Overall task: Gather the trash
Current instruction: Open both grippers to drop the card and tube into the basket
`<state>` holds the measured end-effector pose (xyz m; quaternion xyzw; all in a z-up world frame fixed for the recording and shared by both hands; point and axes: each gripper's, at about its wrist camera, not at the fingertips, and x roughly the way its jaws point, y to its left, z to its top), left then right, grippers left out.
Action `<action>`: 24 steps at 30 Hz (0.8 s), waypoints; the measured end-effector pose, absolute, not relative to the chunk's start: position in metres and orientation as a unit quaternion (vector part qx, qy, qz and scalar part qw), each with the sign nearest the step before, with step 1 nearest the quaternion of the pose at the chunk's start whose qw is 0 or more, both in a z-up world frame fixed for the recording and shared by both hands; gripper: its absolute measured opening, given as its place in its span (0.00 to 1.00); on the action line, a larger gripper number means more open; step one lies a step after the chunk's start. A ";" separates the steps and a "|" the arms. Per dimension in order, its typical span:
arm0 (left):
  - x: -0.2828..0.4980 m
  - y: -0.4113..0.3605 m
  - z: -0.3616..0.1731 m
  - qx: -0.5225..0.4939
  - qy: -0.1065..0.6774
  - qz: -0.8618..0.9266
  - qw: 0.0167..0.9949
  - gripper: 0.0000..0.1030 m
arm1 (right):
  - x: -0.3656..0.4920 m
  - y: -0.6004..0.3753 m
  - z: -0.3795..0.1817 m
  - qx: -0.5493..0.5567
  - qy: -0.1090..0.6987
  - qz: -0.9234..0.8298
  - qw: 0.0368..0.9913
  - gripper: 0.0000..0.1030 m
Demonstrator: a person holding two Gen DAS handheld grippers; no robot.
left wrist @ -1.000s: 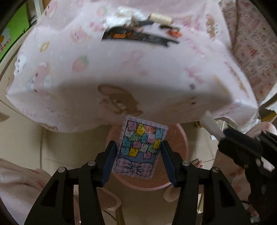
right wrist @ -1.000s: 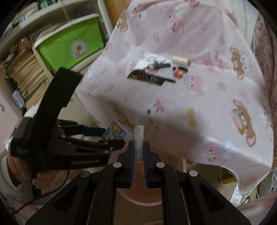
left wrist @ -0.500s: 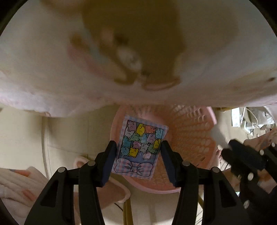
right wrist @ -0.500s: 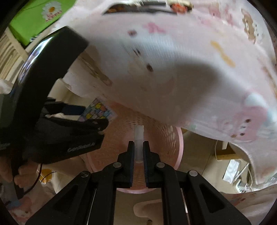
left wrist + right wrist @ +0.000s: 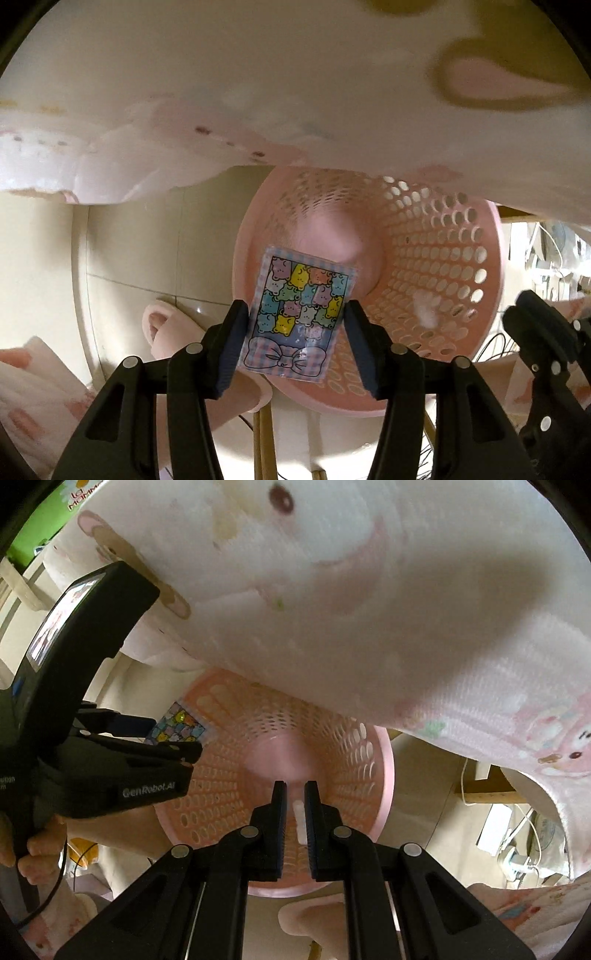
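My left gripper (image 5: pixel 293 308) is shut on a colourful bear-print packet (image 5: pixel 298 312) and holds it over the near rim of the pink perforated basket (image 5: pixel 436 258). That packet also shows in the right wrist view (image 5: pixel 177 729). My right gripper (image 5: pixel 294 786) has parted a little over the basket (image 5: pixel 354 738). A small white tube (image 5: pixel 300 823) hangs loose in the gap between the jaws. A blurred white piece (image 5: pixel 424 314) shows against the basket wall in the left wrist view. The right gripper body (image 5: pixel 546 347) is at the right edge.
The pink printed tablecloth (image 5: pixel 295 92) hangs just above the basket and fills the upper half of both views (image 5: pixel 369 590). Pink slippers (image 5: pixel 166 325) lie on the pale floor left of the basket. Cables and a power strip (image 5: pixel 517 856) lie to the right.
Both grippers dropped from above the table to below its cloth edge, over the basket. The right gripper's jaws have parted and the white tube has slid down between them.
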<state>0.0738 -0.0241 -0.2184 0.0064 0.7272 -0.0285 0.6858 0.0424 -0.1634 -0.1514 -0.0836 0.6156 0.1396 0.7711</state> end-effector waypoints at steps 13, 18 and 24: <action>0.078 -0.022 -0.202 0.009 0.705 -0.011 0.709 0.70 | 0.042 -0.172 -0.154 -0.078 0.616 0.119 0.775 0.38; 0.072 -0.015 -0.172 -0.004 0.676 -0.004 0.737 0.73 | 0.037 -0.173 -0.135 -0.097 0.589 0.105 0.796 0.65; 0.062 -0.011 -0.131 0.018 0.622 0.012 0.783 0.73 | 0.034 -0.173 -0.115 -0.086 0.553 0.119 0.820 0.65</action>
